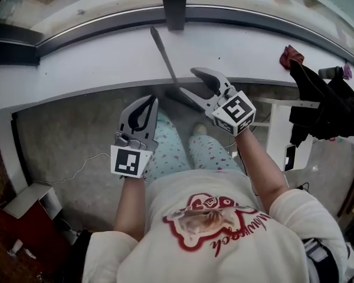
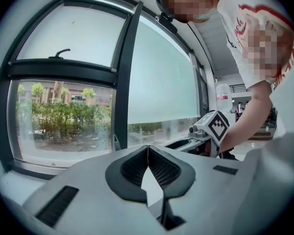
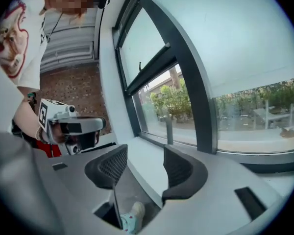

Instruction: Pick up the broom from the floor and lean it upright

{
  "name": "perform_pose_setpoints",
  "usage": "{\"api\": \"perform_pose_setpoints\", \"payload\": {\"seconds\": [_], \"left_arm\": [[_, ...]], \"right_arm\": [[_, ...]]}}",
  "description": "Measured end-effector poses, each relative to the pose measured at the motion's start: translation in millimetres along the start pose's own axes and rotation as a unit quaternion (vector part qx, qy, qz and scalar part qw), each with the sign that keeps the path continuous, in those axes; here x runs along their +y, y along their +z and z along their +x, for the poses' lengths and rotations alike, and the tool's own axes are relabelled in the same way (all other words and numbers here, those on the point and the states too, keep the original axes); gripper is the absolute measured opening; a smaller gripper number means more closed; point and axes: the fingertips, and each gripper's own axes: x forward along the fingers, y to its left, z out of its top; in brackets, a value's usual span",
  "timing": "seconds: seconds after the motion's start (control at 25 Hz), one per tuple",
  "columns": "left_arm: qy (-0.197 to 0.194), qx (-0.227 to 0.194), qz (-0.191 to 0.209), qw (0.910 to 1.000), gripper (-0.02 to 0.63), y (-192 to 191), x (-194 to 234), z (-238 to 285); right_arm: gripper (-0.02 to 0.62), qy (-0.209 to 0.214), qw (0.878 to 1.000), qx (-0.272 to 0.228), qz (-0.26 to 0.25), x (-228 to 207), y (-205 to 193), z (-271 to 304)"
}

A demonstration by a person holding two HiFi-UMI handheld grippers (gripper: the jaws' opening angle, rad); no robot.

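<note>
Broom (image 1: 164, 56) leans against the sill (image 1: 106, 58) — right claw (image 1: 187, 81) gapes, empty.

A curved white windowsill (image 1: 94, 55) is seen ahead of the jaws of the left gripper (image 2: 148, 150) and the right gripper (image 3: 146, 153). Above it, a tall window is carried in dark frames (image 2: 126, 77). Green shrubs (image 2: 63, 114) are shown in daylight beyond the glass, up-left of the left jaws, and a pale blind (image 2: 161, 67) is seen up-right of them. Grey speckled floor (image 1: 59, 140) is spread below the jaws. Well right of the right jaws, dark cloth (image 1: 324, 105) is heaped on white furniture (image 1: 279, 135).
</note>
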Motion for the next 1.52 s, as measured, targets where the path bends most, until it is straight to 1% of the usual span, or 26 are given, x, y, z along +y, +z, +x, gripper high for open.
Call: {"api": "perform_pose_setpoints", "payload": {"seconds": [0.08, 0.12, 0.16, 0.2, 0.28, 0.36, 0.44, 0.48, 0.6, 0.68, 0.8, 0.88, 0.92, 1.0, 1.12, 1.2, 1.28, 1.36, 1.44, 1.52], "left_arm": [[0.007, -0.009, -0.004, 0.9999, 0.021, 17, -17, -13], [0.007, -0.013, -0.005, 0.9999, 0.021, 26, -25, -18], [0.006, -0.017, -0.008, 0.9998, 0.021, 35, -32, -23], [0.005, -0.02, -0.01, 0.9997, 0.021, 43, -37, -28], [0.003, -0.026, -0.012, 0.9996, 0.021, 57, -43, -37], [-0.006, -0.032, -0.004, 0.9995, 0.021, 67, -46, -45], [-0.025, -0.037, 0.016, 0.9989, 0.021, 74, -49, -52], [-0.036, -0.04, 0.025, 0.9983, 0.021, 78, -52, -58], [-0.063, -0.044, 0.051, 0.9958, 0.021, 85, -66, -92], [-0.075, -0.053, 0.057, 0.9942, 0.021, 89, -74, -124], [-0.092, -0.077, 0.043, 0.9919, 0.021, 99, -88, -182], [-0.104, -0.081, 0.029, 0.9909, 0.021, 98, -95, -221], [-0.109, -0.079, 0.024, 0.9906, 0.021, 96, -98, -238], [-0.117, -0.078, 0.019, 0.99, 0.021, 94, -105, -267], [-0.126, -0.076, 0.042, 0.9883, 0.021, 90, -119, -299], [-0.13, -0.077, 0.042, 0.9876, 0.021, 91, -134, -311], [-0.134, -0.088, 0.029, 0.9866, 0.021, 100, -154, -317], [-0.134, -0.096, 0.025, 0.986, 0.021, 106, -173, -323], [-0.126, -0.098, 0.026, 0.9868, 0.021, 108, -188, -327], [-0.115, -0.099, 0.027, 0.9881, 0.021, 109, -208, -328]], "right_arm": [[0.237, 0.009, 1.0, -0.007, -0.006, 24, 20, -21], [0.204, 0.004, 1.0, -0.011, -0.015, 35, 30, -31], [0.106, -0.002, 1.0, -0.015, -0.027, 44, 41, -40], [0.035, -0.007, 0.999, -0.019, -0.038, 52, 51, -48], [0.035, -0.01, 0.998, -0.022, -0.058, 68, 66, -59], [0.035, -0.02, 0.996, -0.026, -0.086, 81, 81, -67], [0.035, -0.046, 0.992, -0.04, -0.113, 90, 97, -75], [0.034, -0.062, 0.99, -0.05, -0.118, 95, 104, -80], [0.031, -0.102, 0.984, -0.094, -0.107, 122, 125, -100], [0.029, -0.127, 0.979, -0.118, -0.105, 149, 133, -116], [0.028, -0.182, 0.967, -0.15, -0.099, 199, 138, -139], [0.028, -0.214, 0.959, -0.171, -0.078, 237, 138, -152], [0.028, -0.222, 0.957, -0.172, -0.069, 256, 134, -158], [0.028, -0.222, 0.96, -0.151, -0.075, 292, 125, -168], [0.028, -0.228, 0.96, -0.117, -0.115, 327, 126, -182], [0.028, -0.23, 0.959, -0.12, -0.116, 339, 128, -192], [0.028, -0.22, 0.959, -0.14, -0.109, 350, 129, -200], [0.028, -0.209, 0.962, -0.14, -0.107, 361, 125, -208], [0.028, -0.196, 0.966, -0.127, -0.113, 373, 117, -219], [0.028, -0.177, 0.966, -0.141, -0.126, 385, 116, -237]]}}
